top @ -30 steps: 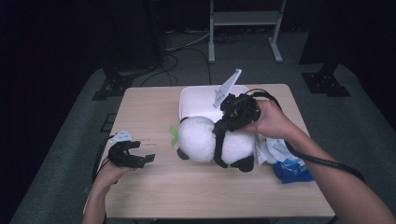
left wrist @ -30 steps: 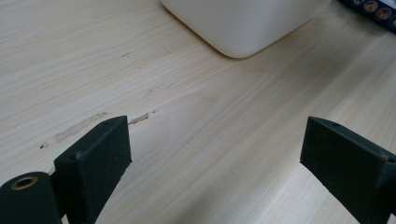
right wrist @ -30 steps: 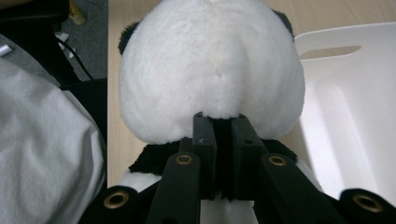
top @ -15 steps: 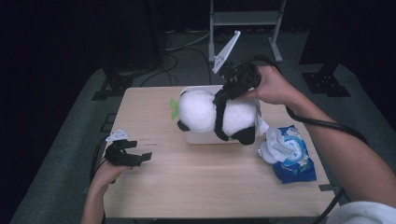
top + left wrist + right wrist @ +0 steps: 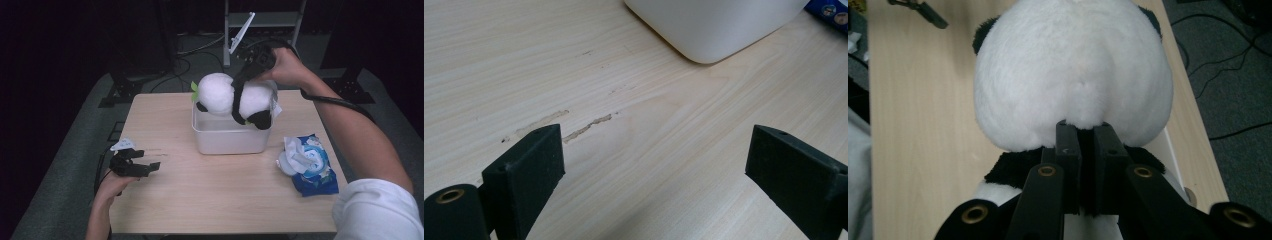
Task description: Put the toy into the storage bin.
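- The left gripper (image 5: 142,166) rested low at the near left part of the wooden surface (image 5: 165,210), well apart from the white tub (image 5: 227,137) and to its left; its jaws stood wide open with nothing between them.
- In the left gripper view, bare wood with a few pale scuffs lay between those jaws, and a rounded corner of the white tub showed beyond them.
- The white tub stood near the middle of the surface, toward its far side.
- The panda plush toy (image 5: 220,95) hung lengthwise directly over the white tub, head to the left, its underside at about the level of the rim.
- The right gripper (image 5: 239,107) came down from above the white tub and was clamped on the panda plush toy; in the right gripper view the jaws pinched the white fur tightly.
- A blue wipes packet (image 5: 310,165) lay flat on the surface just right of the white tub.
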### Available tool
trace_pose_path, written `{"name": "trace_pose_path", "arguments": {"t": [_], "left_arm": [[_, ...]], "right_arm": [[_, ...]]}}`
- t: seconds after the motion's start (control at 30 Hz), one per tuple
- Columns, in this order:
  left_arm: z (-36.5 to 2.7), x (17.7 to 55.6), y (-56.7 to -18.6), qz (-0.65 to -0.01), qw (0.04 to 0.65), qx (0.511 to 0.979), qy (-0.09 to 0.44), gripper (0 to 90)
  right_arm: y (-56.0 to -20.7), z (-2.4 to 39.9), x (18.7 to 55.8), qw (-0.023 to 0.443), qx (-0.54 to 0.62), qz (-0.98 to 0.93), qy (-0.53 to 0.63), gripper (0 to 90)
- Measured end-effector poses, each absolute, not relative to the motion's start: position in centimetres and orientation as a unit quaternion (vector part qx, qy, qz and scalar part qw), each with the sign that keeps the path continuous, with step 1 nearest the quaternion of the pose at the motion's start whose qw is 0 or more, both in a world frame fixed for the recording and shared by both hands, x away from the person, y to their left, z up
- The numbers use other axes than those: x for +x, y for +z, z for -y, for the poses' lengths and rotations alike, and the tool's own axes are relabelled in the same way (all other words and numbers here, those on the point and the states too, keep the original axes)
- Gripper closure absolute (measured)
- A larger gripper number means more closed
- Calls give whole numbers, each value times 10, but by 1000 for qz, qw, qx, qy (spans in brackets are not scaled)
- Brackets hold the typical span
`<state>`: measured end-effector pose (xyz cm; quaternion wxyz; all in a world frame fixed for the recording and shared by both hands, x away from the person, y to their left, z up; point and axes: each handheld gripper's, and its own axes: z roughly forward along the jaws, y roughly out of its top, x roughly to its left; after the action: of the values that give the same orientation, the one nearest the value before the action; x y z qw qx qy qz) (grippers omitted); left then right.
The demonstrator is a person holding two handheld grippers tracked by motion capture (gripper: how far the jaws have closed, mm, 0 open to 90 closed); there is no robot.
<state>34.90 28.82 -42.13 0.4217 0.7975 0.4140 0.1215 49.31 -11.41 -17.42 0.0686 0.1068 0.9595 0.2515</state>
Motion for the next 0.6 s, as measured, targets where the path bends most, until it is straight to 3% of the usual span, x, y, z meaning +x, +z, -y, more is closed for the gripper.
{"name": "trace_pose_path", "arguments": {"t": [0.3,0.6], "left_arm": [[-287,350,-426,-415,417,800,118,74],[-292,349,-425,-420,420,796,119,74]], "right_arm": [[-209,94,528,79,110,-964,229,835],[-254,73,538,60,99,-975,192,834]]}}
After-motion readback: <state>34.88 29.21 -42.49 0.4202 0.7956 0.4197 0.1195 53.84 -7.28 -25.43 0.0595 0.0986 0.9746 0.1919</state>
